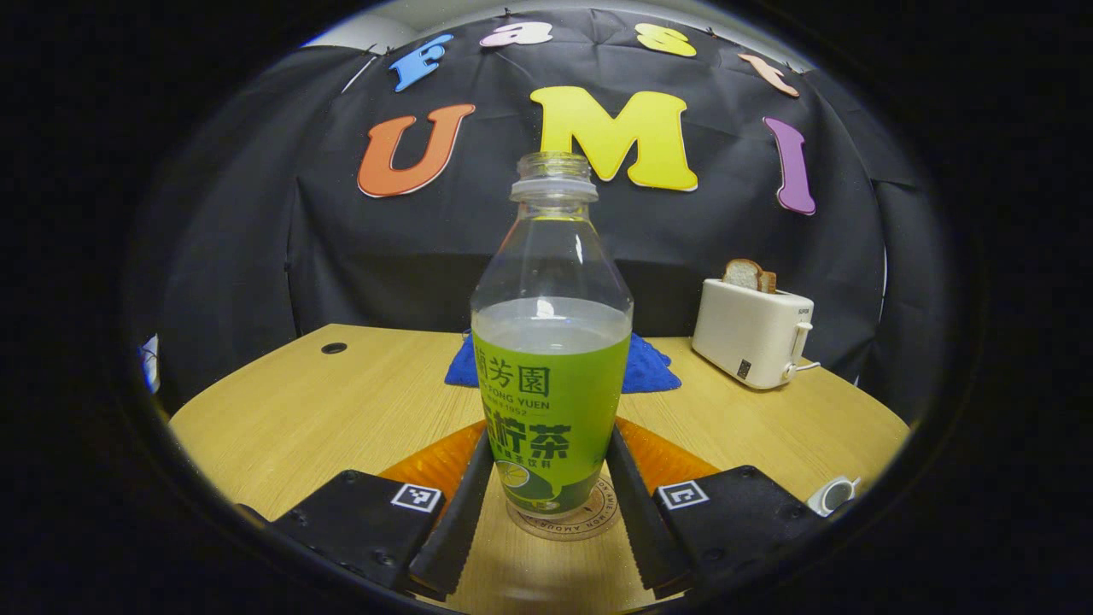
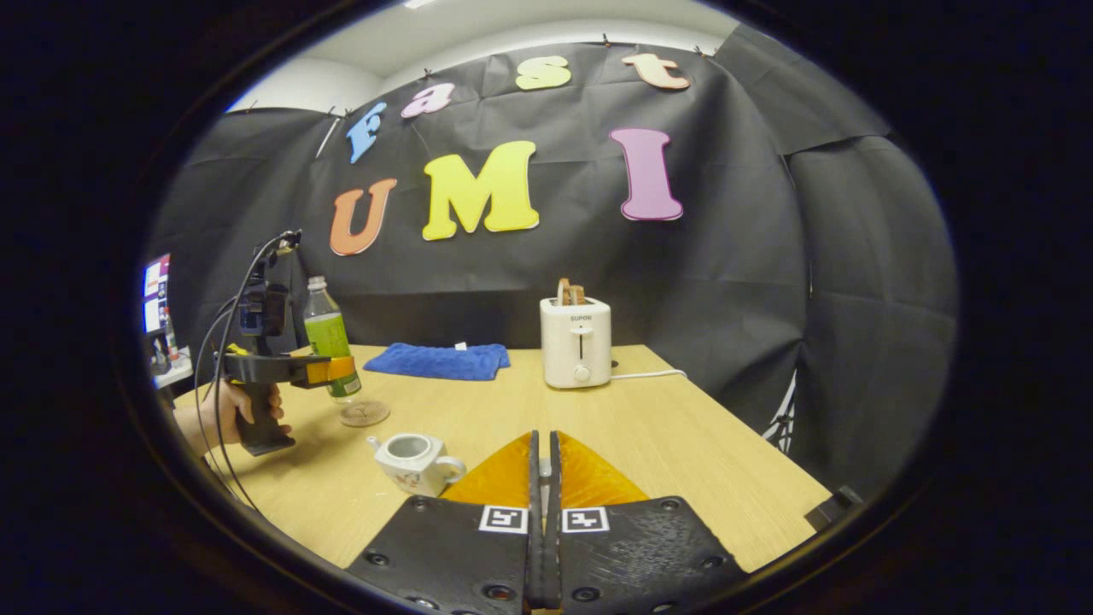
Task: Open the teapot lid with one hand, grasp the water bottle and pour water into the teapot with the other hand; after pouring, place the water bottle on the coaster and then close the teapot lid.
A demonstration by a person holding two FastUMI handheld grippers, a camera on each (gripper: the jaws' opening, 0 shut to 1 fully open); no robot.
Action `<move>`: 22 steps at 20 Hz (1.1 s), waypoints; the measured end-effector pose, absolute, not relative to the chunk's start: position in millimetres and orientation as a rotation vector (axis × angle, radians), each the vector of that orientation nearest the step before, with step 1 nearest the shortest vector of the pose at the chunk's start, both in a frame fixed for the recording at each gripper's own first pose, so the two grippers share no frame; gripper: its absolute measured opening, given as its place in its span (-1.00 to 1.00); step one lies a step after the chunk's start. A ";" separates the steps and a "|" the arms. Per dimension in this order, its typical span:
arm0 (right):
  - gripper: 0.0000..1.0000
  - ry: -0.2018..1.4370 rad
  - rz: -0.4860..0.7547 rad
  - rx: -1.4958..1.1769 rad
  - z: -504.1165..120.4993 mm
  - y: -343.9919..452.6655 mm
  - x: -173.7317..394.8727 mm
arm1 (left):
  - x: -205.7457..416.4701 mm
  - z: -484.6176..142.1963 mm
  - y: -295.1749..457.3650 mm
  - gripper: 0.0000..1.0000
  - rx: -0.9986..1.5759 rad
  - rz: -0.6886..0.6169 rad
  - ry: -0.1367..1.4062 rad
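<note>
The water bottle (image 1: 551, 359) stands straight up between the two fingers of the left gripper (image 1: 546, 504). One finger (image 1: 457, 512) is on each side of the bottle's low part, right by its green label. The jaws look closed on the bottle, both sides pressing it. The bottle has no cap on, and it is a bit more than half full. Under it, the round coaster (image 1: 568, 523) peeks out on the bench (image 1: 324, 410). Whether the bottle sits on the coaster or is held just over it, I cannot tell from here.

In the right gripper view, the same bottle (image 2: 329, 337) is far off on the left side of the bench (image 2: 666, 436). A hand (image 2: 226, 410) holds the left gripper (image 2: 341, 369) by its handle, and the gripper's front end is around the bottle. The coaster (image 2: 365, 413) lies on the bench just below and in front of the bottle, and here the bottle looks a little above it.

The teapot (image 2: 414, 461) sits near the right gripper (image 2: 544, 465), just to its left. Its top is open, and you can see inside. The right gripper's jaws are pressed together with nothing in them.

Farther back are a blue cloth (image 2: 440, 359) and a white toaster (image 2: 576, 340) with bread in it.
</note>
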State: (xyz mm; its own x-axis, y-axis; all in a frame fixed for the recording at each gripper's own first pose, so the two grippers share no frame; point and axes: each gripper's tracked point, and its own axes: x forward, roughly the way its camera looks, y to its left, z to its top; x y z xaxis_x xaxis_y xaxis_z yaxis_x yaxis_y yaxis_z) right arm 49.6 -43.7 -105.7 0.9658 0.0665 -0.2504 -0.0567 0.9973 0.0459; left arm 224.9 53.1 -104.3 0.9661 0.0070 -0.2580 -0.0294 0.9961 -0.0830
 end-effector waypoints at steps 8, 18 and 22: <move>-1.00 0.277 0.059 0.050 -116.6 -45.7 53.8 | 234.0 -117.3 44.8 0.55 -0.060 0.005 0.289; -1.00 0.280 0.068 0.048 -119.3 -41.6 54.1 | 230.1 -127.3 38.1 0.67 -0.063 -0.015 0.331; -1.00 0.279 0.072 0.049 -118.7 -38.2 54.5 | 225.1 -125.8 36.0 1.00 -0.075 -0.016 0.342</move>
State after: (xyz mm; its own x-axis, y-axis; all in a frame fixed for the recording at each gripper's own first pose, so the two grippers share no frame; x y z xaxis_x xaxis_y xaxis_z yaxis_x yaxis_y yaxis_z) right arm 54.5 -38.2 -118.7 0.9587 0.0778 -0.2734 -0.0643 0.9962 0.0581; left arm 225.1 36.0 -125.8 0.9418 -0.0288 -0.3348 0.0035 0.9971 -0.0759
